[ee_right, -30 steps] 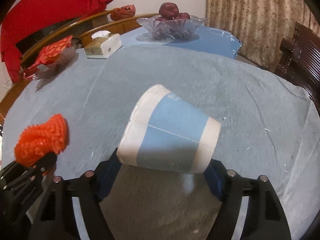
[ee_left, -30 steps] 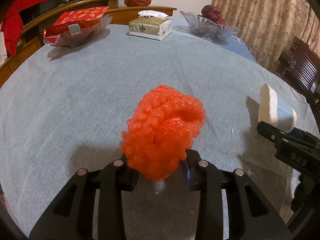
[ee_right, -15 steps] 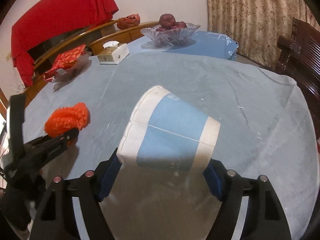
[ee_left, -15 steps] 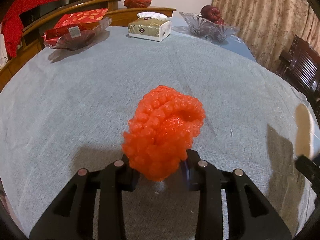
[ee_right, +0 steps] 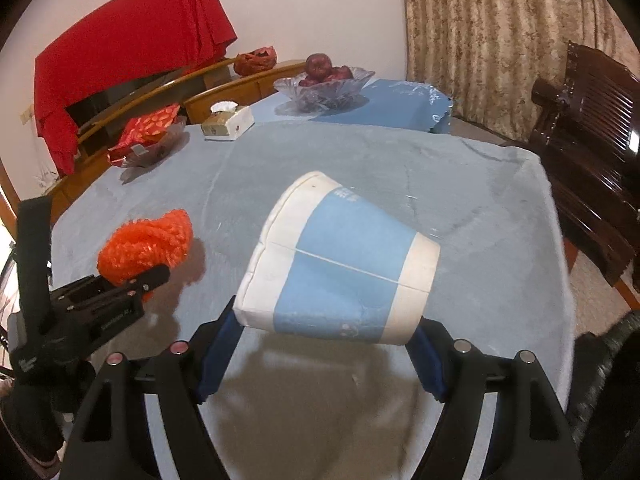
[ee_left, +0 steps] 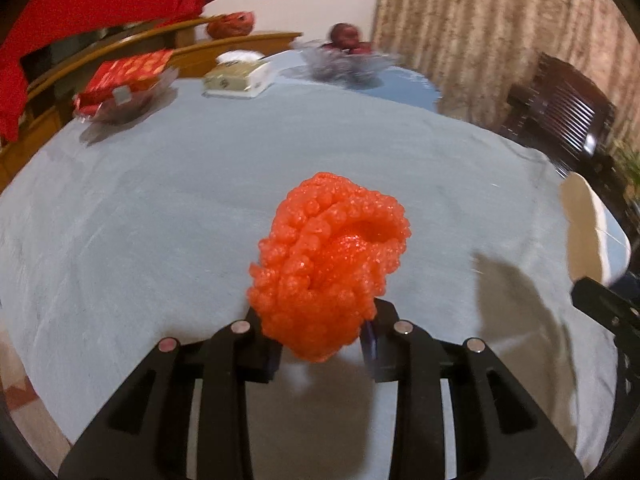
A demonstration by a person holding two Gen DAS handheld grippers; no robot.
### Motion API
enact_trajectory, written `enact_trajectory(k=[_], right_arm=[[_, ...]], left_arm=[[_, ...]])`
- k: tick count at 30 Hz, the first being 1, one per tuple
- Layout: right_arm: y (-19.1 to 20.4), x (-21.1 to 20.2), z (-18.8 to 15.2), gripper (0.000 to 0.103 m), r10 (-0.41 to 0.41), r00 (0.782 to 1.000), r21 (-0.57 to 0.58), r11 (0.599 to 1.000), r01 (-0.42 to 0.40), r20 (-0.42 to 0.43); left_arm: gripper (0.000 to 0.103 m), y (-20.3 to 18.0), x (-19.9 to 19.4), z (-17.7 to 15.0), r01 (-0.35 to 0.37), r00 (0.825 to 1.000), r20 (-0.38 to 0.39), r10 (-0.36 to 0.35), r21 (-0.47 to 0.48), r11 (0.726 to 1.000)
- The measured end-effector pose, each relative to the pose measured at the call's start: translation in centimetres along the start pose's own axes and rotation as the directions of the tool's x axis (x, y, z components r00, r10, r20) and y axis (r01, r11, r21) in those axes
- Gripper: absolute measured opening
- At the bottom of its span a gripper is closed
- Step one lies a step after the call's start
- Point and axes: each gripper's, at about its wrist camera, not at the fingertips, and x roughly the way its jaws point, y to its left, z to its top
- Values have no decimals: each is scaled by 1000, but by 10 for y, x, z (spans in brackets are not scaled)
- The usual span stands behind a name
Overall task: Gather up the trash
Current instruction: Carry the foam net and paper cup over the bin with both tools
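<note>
An orange foam fruit net [ee_left: 328,268] hangs crumpled above the table, with my left gripper [ee_left: 322,344] shut on its lower end. The same net [ee_right: 146,246] and the left gripper [ee_right: 132,284] show at the left of the right wrist view. A blue and white paper cup [ee_right: 340,264] lies sideways between the blue pads of my right gripper [ee_right: 320,354], which is shut on it and holds it off the cloth. The cup's pale edge [ee_left: 588,224] shows at the right of the left wrist view.
The round table [ee_right: 360,168] wears a light blue cloth. At its far side stand a tissue box [ee_right: 228,122], a glass dish with a red packet [ee_right: 148,140] and a glass bowl of fruit [ee_right: 324,80]. A dark wooden chair [ee_right: 588,140] stands to the right.
Both grippers have lifted and drawn back from the table's far side with their loads. The table looks smaller and lower in both views, and more of the chair and floor shows.
</note>
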Motion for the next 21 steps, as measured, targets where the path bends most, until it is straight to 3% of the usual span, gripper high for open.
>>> enact_trajectory(k=[12,21], right_arm=[[-42,-91,-27,75,-48,995,49,998,44,86],[-94,-160,-53,75,-168,976,156,977,146,142]], left_arm=[[30,-93,-71,-12,146,985,75,-157,136,980],[31,-168,-106,-23,252,957,81,-277,235,939]])
